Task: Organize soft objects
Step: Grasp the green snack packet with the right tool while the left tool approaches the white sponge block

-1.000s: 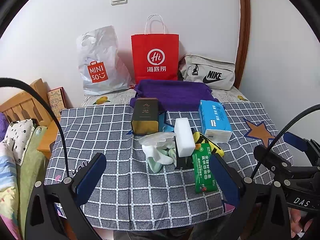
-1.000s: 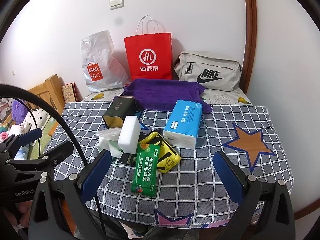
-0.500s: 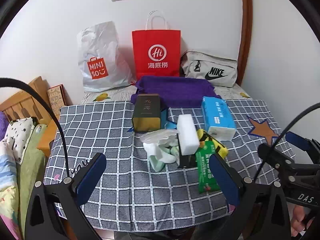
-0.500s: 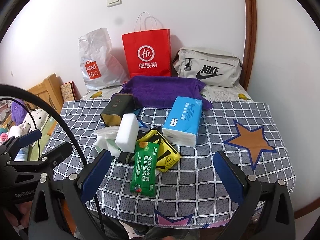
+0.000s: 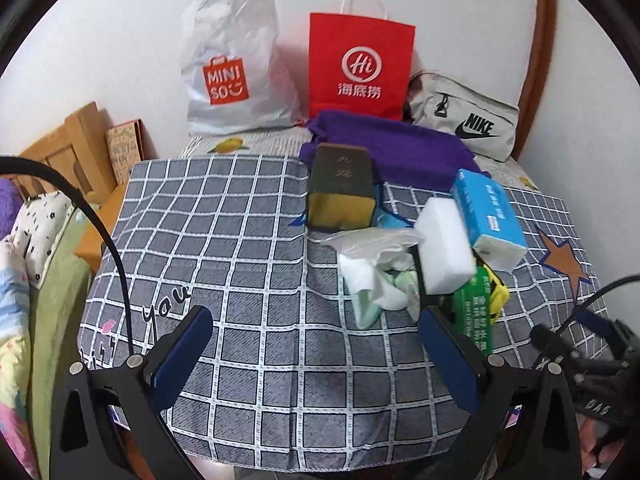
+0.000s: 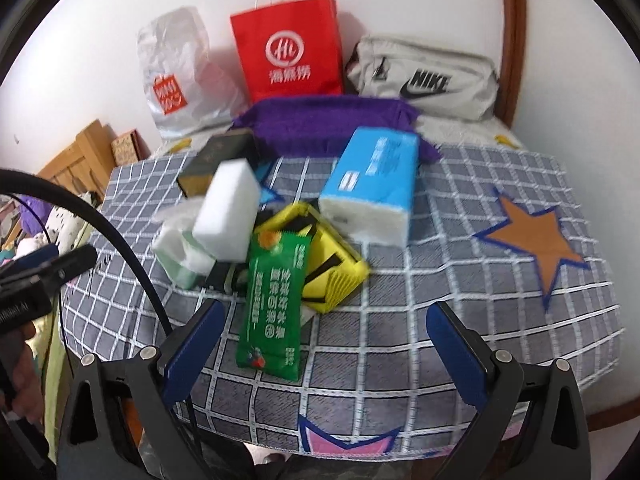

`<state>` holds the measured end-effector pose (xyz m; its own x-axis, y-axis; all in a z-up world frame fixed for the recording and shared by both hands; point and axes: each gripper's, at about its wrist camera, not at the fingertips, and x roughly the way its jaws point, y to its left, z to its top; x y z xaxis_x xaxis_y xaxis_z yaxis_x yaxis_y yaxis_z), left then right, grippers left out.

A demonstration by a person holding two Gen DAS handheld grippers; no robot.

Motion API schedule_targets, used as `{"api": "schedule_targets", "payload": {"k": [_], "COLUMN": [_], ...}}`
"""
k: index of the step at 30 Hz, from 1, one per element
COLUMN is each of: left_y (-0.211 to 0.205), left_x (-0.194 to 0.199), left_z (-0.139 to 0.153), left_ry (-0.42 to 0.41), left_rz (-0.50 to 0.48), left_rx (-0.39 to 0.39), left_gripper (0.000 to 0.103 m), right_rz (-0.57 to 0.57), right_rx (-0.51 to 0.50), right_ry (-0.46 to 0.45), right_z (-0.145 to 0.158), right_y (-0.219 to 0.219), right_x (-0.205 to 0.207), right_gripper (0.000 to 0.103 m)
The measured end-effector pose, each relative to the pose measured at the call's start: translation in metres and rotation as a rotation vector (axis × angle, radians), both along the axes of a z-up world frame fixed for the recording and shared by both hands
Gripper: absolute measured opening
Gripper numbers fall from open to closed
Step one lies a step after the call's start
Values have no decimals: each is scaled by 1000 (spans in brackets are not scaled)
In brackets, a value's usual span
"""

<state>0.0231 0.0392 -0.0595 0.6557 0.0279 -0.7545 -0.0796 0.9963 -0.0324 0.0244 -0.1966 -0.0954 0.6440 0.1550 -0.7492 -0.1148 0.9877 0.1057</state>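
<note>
Grey checked cloth [image 5: 256, 248] with white grid lines drapes the table in the left wrist view, wrinkled near its middle. The left tongs [image 5: 316, 364] hang wide apart and empty above its near edge, their pads flat and blue. Just beyond them lies the heap of soft things: a white foam sponge block [image 5: 444, 248] propped on crumpled white and pale green tissues [image 5: 376, 280], a glossy green packet [image 5: 474, 312] beside it, and a blue tissue pack [image 5: 490, 212] further right. A dark rectangular tin [image 5: 342, 188] stands behind the heap, with a fuzzy purple towel [image 5: 396, 148] beyond it.

The right wrist view is blurred. The right tongs [image 6: 324, 344] are likewise wide and empty, over the lower end of the green packet [image 6: 276, 304]. That packet overlaps a yellow mesh pouch [image 6: 332, 264]; the sponge block [image 6: 228, 212] leans at its left, the blue tissue pack [image 6: 372, 188] lies behind
</note>
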Motion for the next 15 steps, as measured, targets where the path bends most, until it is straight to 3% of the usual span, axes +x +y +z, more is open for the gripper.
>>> {"api": "schedule_targets", "payload": {"k": [7,15], "left_y": [5,10], "left_x": [13,26], "left_z": [-19,-39], "left_ry": [41,86], "left_rz": [12,13], "left_rx": [-10,-44], "left_gripper": [103,103], "right_rz": [55,33], "right_rx": [17,-23], "right_ry": [106,137], "right_z": [-46,-70], "right_y": [22,48], "right_x": [24,44], "right_gripper": [92,88]}}
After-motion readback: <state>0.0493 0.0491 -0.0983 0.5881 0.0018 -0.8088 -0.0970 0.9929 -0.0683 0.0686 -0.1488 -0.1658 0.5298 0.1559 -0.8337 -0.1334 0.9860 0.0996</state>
